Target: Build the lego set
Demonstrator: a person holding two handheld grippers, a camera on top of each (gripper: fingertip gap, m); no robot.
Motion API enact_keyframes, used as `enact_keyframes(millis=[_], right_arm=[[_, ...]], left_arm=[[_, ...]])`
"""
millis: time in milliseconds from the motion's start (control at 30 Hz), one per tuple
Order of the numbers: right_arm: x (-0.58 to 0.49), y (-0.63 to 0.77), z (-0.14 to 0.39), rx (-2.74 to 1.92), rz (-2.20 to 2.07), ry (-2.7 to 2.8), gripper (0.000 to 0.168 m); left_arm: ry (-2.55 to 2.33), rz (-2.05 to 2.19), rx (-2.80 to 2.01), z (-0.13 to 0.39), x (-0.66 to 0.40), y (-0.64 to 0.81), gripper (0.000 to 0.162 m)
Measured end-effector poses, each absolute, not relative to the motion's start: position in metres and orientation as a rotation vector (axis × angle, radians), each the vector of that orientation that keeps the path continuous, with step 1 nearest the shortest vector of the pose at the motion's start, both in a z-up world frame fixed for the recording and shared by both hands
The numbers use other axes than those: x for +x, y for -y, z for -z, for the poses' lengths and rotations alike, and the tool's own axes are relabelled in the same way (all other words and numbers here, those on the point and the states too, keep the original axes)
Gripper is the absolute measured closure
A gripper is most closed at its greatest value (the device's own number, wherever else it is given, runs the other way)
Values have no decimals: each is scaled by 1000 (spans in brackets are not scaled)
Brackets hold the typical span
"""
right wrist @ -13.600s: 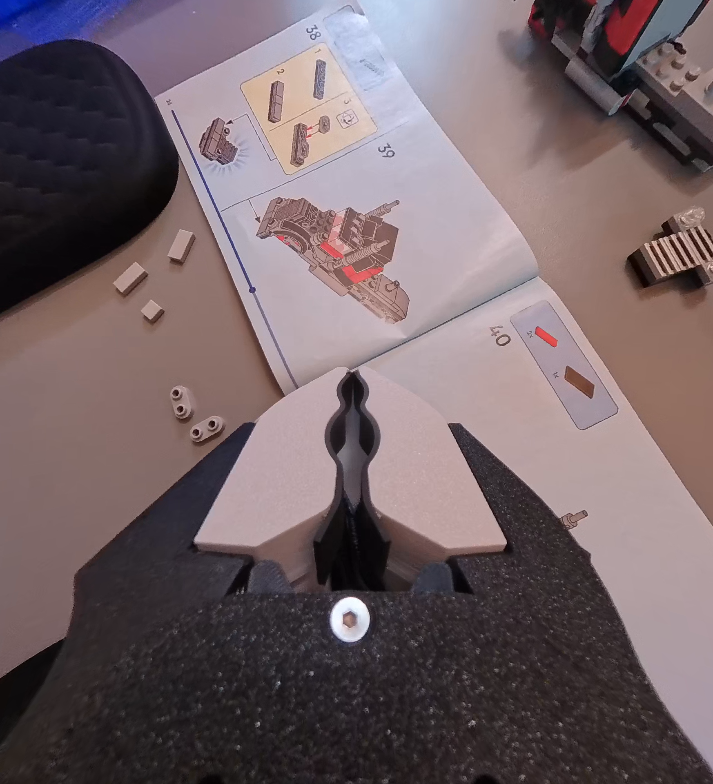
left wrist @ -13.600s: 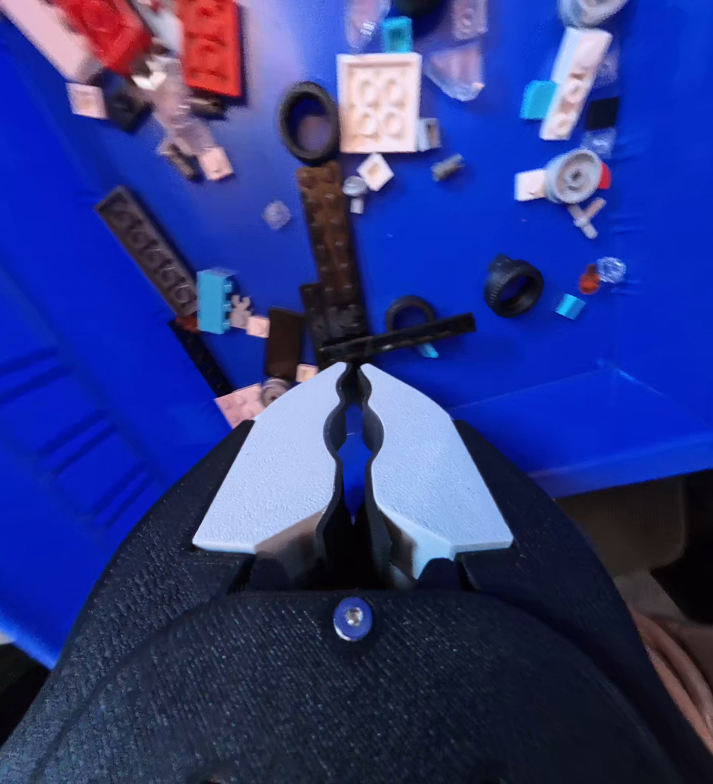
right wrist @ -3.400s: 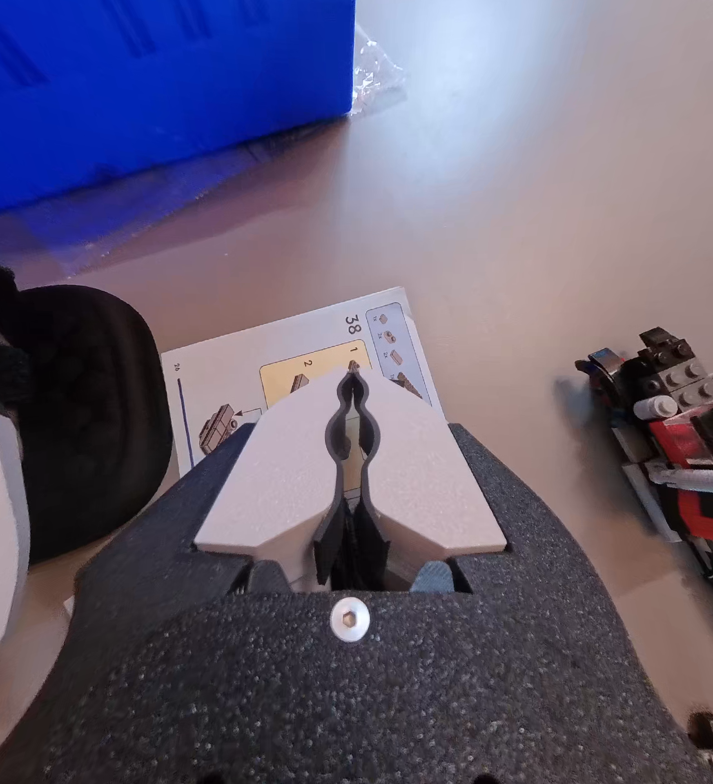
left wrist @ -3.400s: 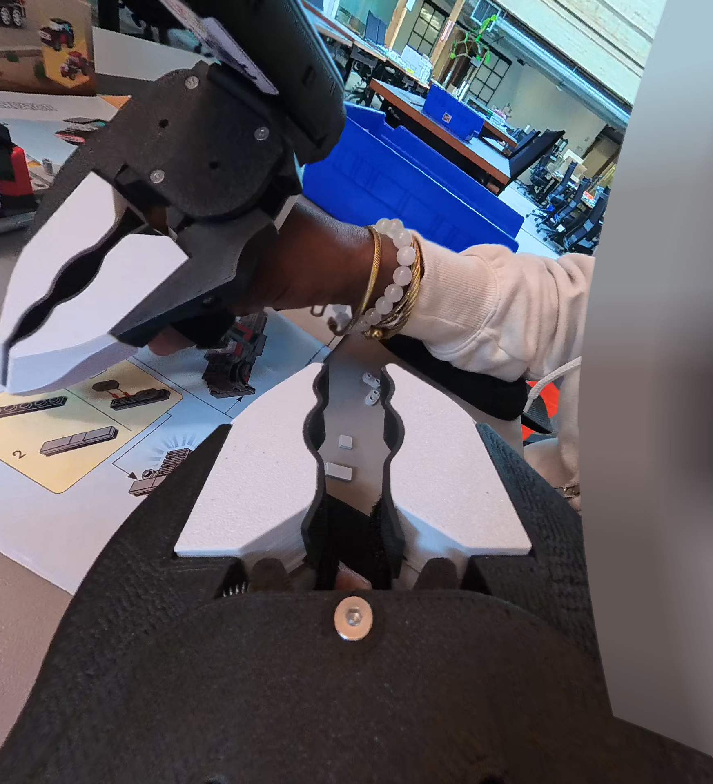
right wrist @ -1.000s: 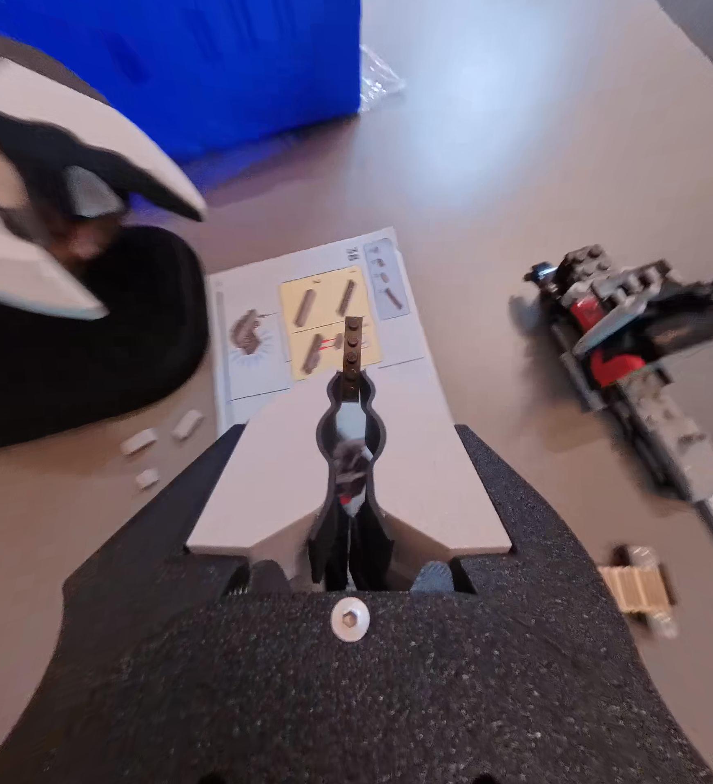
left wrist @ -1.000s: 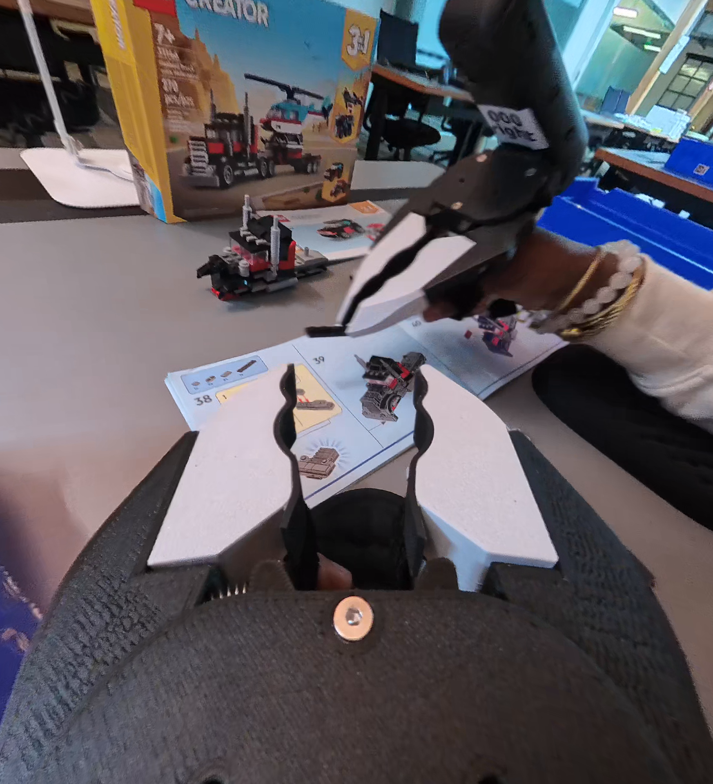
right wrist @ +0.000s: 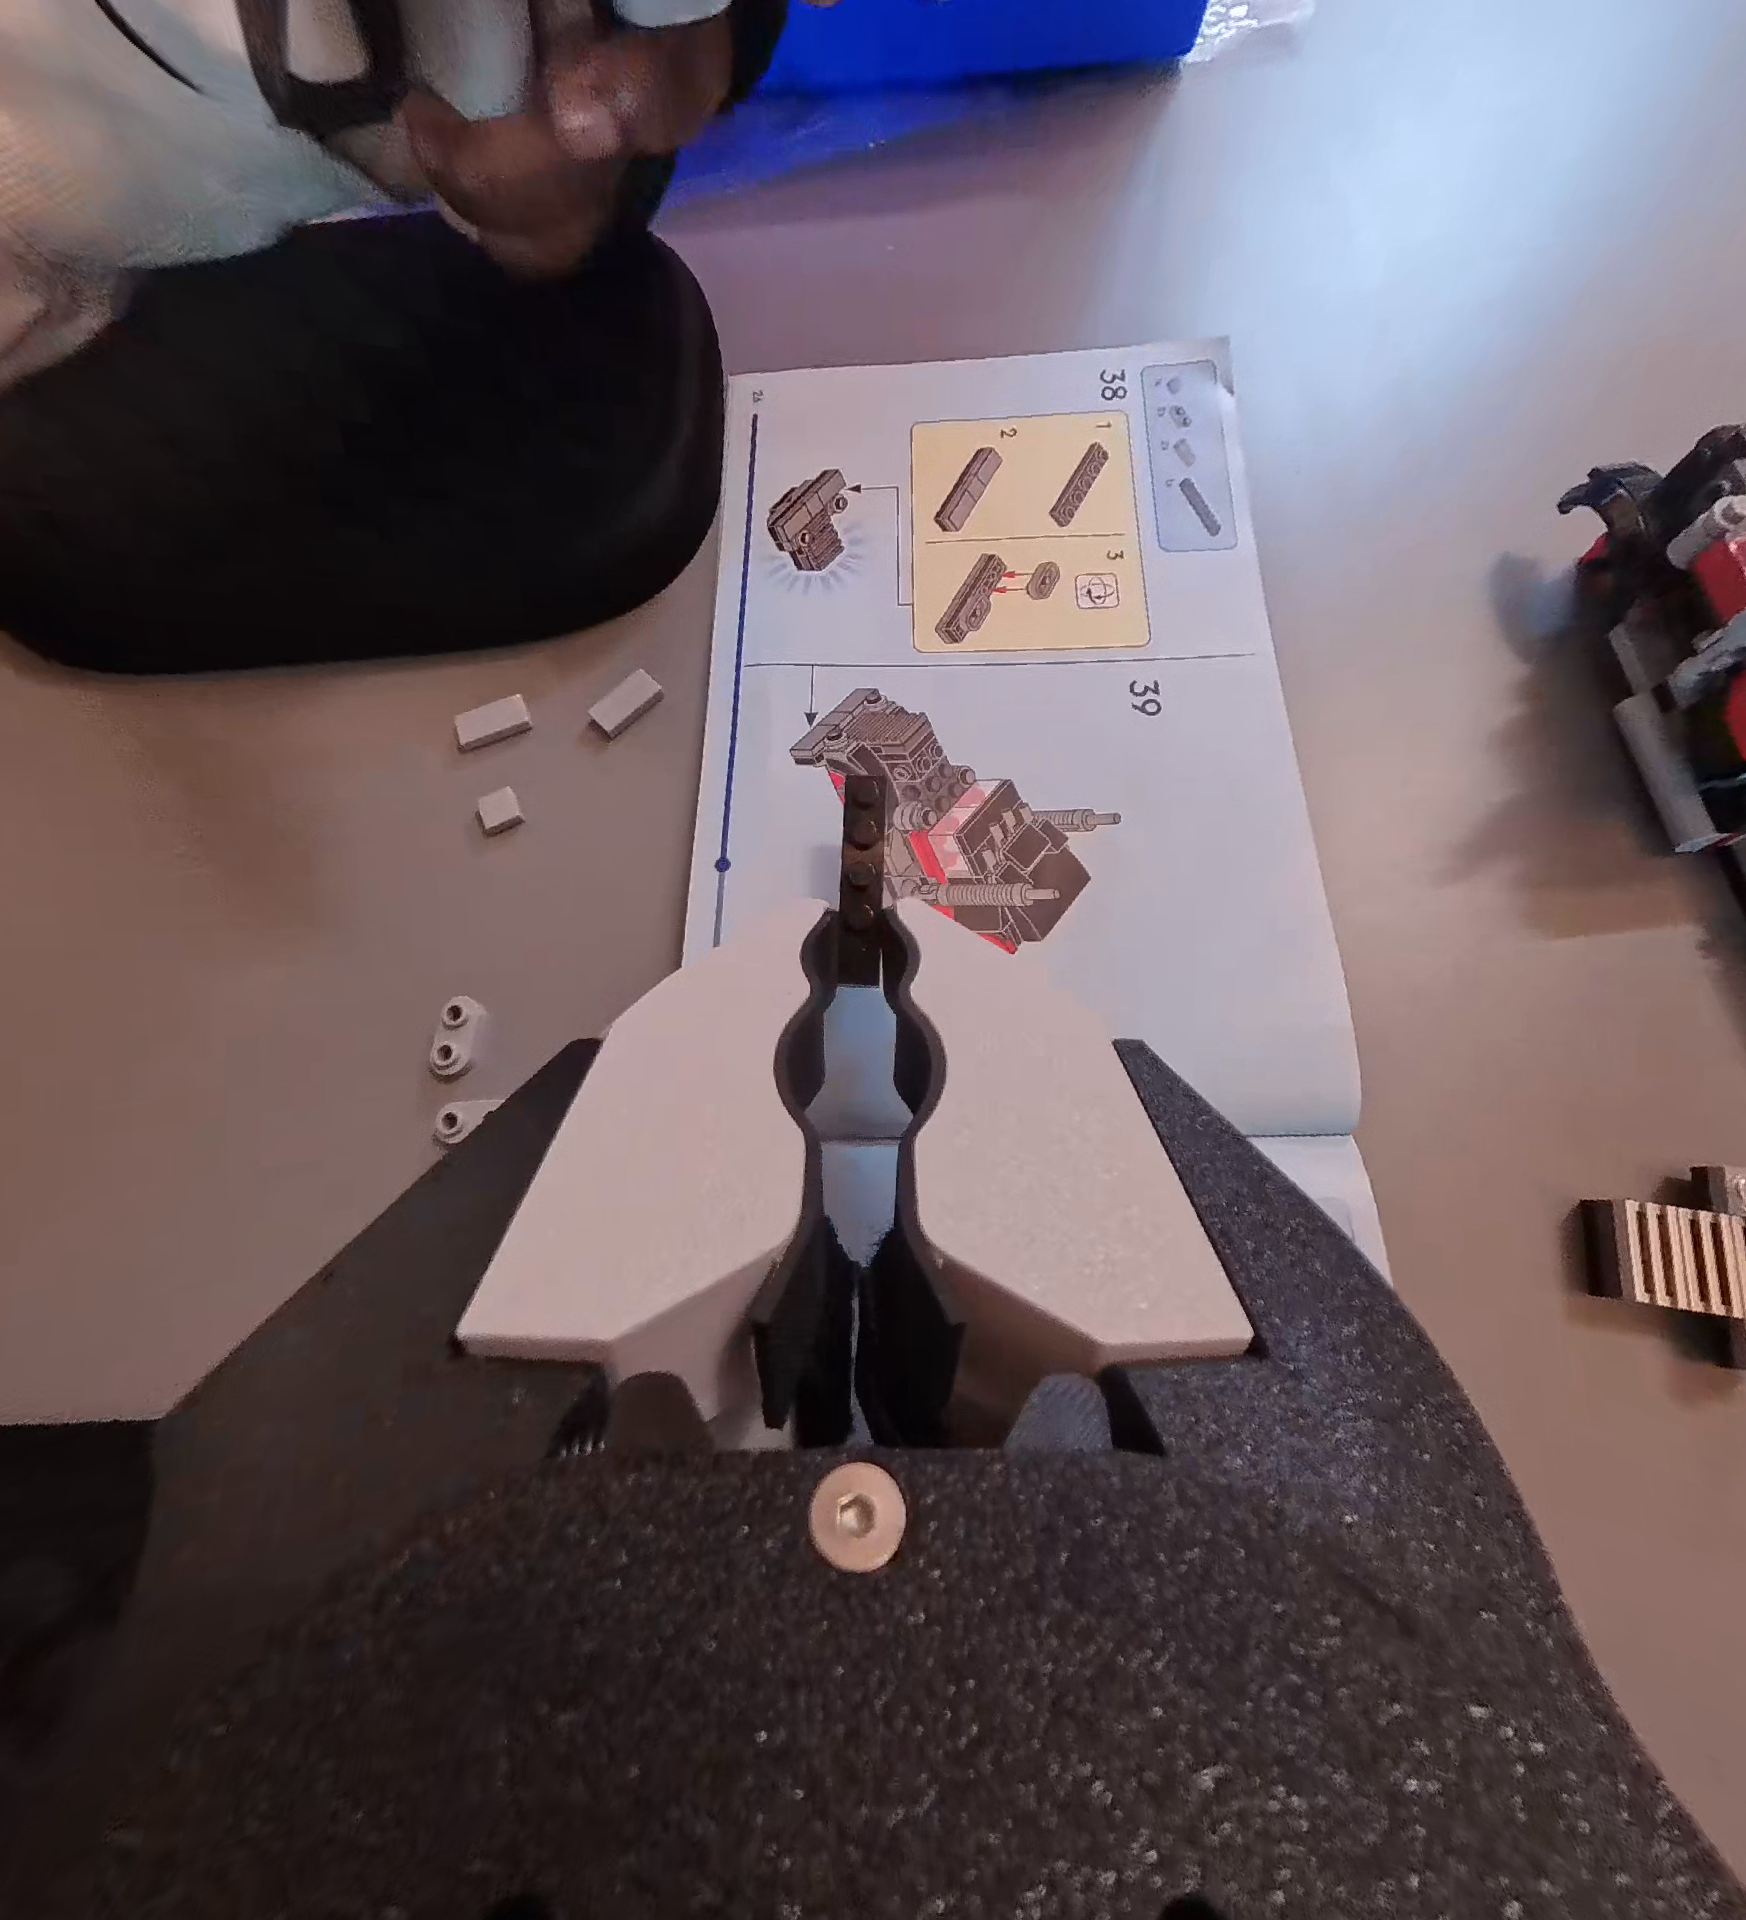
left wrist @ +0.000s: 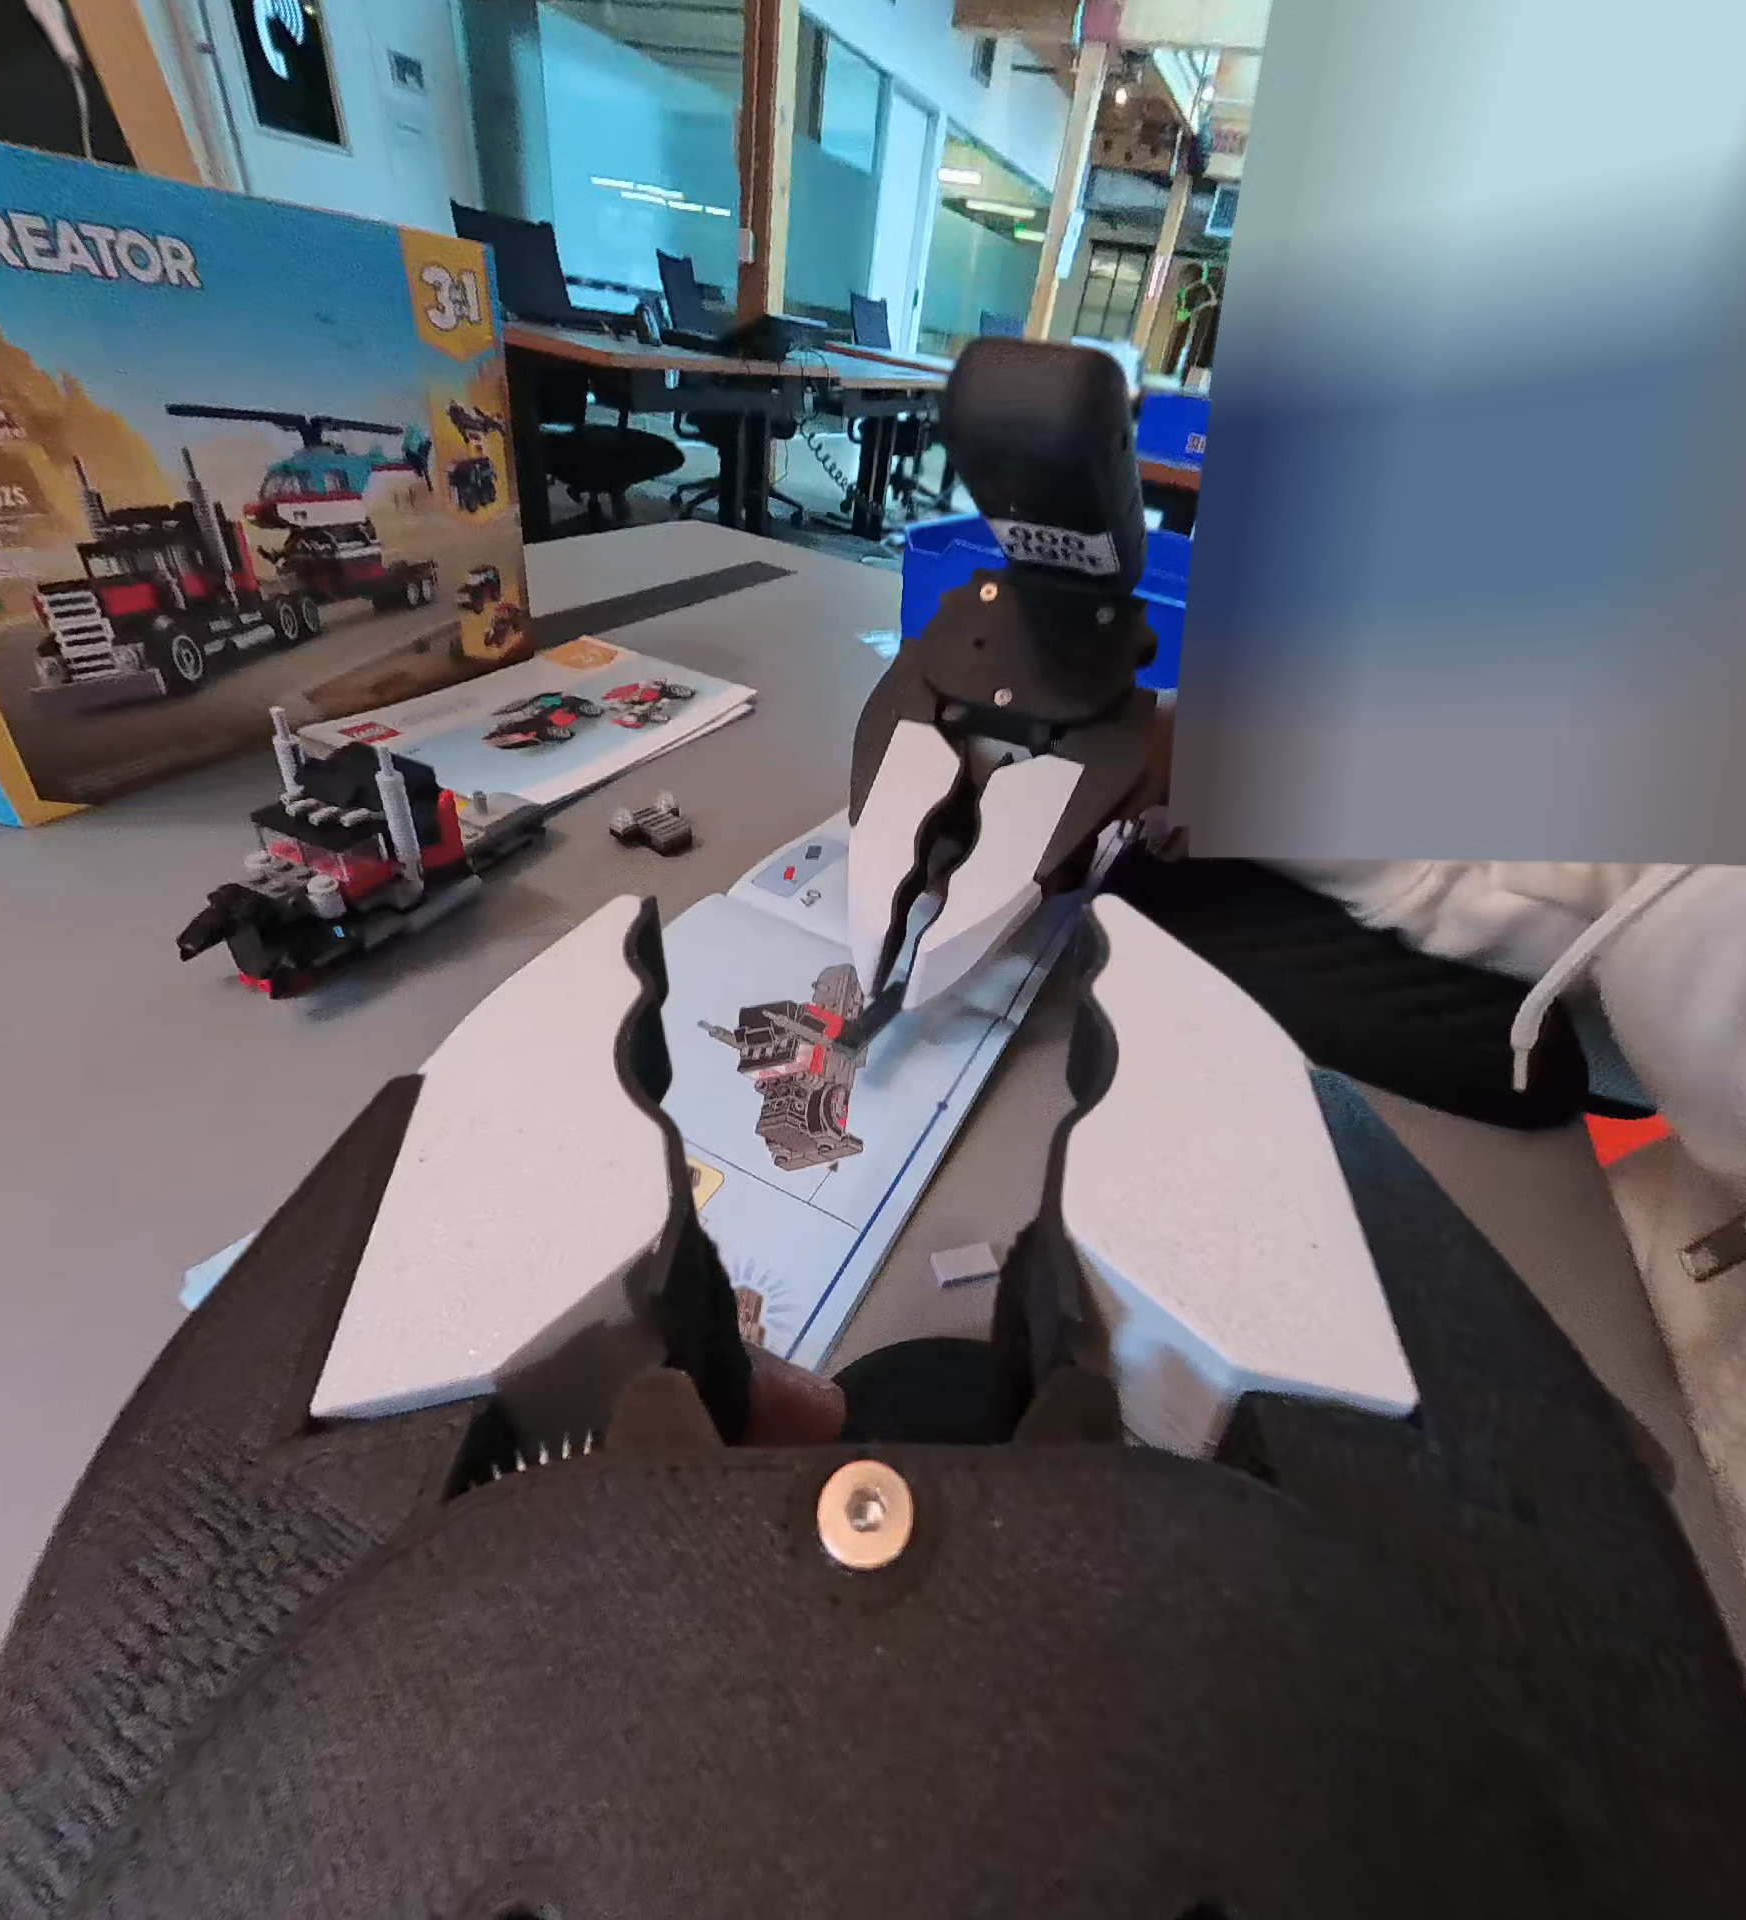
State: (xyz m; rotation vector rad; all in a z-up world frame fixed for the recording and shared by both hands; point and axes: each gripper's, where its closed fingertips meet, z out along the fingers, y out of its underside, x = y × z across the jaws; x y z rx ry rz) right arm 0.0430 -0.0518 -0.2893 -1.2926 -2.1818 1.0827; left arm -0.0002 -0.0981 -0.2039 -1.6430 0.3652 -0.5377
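Now, the scene by label:
Right claw: the right claw (right wrist: pixel 856 920) is pinching a thin black studded lego plate (right wrist: pixel 863 842) by one short end; the rest juts toward 12 o'clock over the open pale-blue instruction booklet (right wrist: pixel 1212 831) on the grey counter (right wrist: pixel 225 935).
Left claw: the left claw (left wrist: pixel 864 997) is spread wide and holds nothing.
Handling: judging by its looks, the plate is light, stiff and smooth-sided, so it could pivot or slip in an end grip; a hold on the long edges near mid-length would steady it.
Loose parts: small flat grey lego tiles (right wrist: pixel 493 720) lie at 10 o'clock from the plate.
Model: the partly built black-and-red lego truck (left wrist: pixel 349 862) stands well apart at 3 o'clock in the right wrist view.
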Motion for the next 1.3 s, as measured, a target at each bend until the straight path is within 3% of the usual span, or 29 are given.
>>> enact_keyframes(millis=[267, 633, 767, 933, 1300], right_arm=[[91, 12, 292, -1383, -764, 2207, 160], [110, 8, 301, -1335, -849, 2225, 160], [91, 30, 280, -1223, -900, 2225, 160], [61, 66, 236, -1042, -1030, 2221, 160], [47, 104, 203, -858, -1201, 2276, 161]], left_arm=[[-304, 547, -1609, 199, -8, 98, 83], [-382, 537, -1689, 211, 4, 97, 83], [-420, 525, -1689, 211, 8, 98, 85], [-521, 597, -1720, 210, 27, 101, 112], [-627, 488, -1661, 209, 52, 102, 142]])
